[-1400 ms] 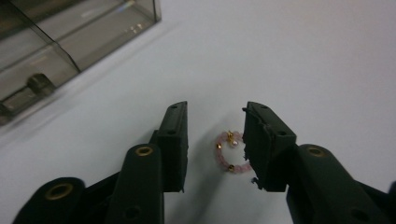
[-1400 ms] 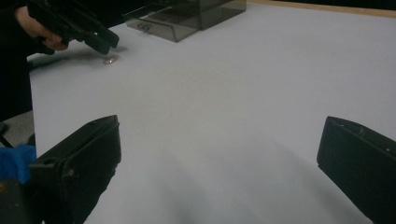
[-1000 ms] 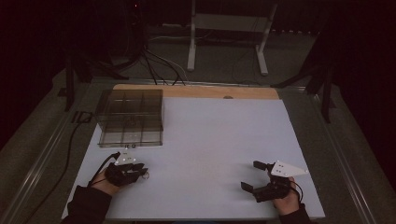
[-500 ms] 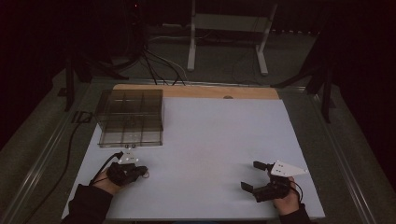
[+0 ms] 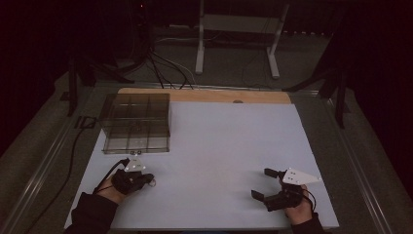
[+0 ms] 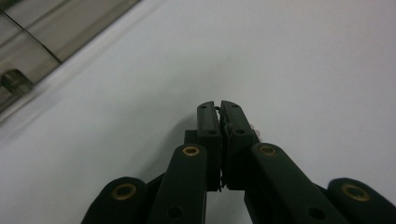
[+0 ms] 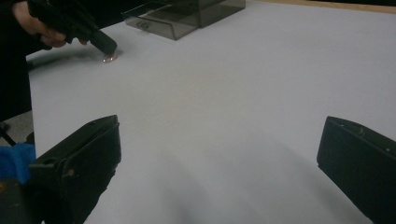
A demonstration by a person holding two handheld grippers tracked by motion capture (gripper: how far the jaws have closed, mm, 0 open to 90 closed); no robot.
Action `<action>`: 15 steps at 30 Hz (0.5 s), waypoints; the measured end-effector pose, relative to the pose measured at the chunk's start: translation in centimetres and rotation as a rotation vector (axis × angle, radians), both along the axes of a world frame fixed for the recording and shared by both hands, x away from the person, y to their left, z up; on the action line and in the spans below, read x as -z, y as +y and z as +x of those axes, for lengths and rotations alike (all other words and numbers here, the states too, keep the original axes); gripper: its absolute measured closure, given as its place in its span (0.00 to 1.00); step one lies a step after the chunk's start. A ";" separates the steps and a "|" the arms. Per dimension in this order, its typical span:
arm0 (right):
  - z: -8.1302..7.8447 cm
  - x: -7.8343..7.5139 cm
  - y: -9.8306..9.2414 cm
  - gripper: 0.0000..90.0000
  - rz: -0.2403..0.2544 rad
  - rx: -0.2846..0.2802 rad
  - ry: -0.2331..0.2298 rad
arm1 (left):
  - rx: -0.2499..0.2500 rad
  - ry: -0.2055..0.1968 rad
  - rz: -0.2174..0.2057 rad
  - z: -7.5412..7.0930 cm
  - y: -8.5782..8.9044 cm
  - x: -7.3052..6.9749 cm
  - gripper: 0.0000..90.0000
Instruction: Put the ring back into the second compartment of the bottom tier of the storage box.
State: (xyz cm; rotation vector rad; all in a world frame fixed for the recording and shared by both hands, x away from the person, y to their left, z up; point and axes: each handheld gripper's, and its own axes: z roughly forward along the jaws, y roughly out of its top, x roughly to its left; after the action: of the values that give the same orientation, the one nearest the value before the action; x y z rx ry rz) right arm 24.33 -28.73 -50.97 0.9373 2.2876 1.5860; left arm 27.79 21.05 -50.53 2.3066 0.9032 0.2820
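My left gripper [image 5: 148, 181] rests low on the white table [image 5: 229, 141], just in front of a smoky clear compartment box [image 5: 136, 124]. Its jaws [image 6: 219, 106] stand shut, with a thin dark wire-like bit in the seam between them. A small pale pinkish thing [image 6: 253, 128] pokes out beside the tip. From the right gripper view that same small thing [image 7: 110, 58] touches the table under the left gripper [image 7: 106, 48]. My right gripper [image 5: 261, 183] lies near the front right of the table, wide open, with nothing between its jaws [image 7: 219, 137].
The compartment box [image 7: 187, 14] stands at the back left of the table, and its near wall [image 6: 32, 32] is close to my left gripper. A wooden strip [image 5: 204, 96] runs along the far edge. Beyond it are cables and a metal stand [image 5: 234, 29] on the dark floor.
The left gripper's jaws have drawn together over the small pale thing. Both hands have kept their places, and the right gripper looks the same.
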 end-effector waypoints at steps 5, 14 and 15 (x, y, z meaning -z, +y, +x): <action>0.0 0.0 0.0 0.00 0.001 0.000 -0.002 | -0.010 -0.017 -0.021 -0.1 0.3 -0.6 0.99; 0.0 0.0 0.0 0.00 0.003 0.003 0.003 | -0.020 -0.038 -0.041 -0.1 0.4 -1.3 0.99; 0.0 0.0 0.0 0.00 0.001 0.002 -0.001 | -0.021 -0.040 -0.043 -0.1 0.4 -1.4 0.99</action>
State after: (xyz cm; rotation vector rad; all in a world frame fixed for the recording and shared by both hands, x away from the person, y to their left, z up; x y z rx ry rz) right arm 24.30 -28.71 -50.97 0.9393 2.2849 1.5858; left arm 27.68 21.43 -49.13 2.2451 0.9059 0.3138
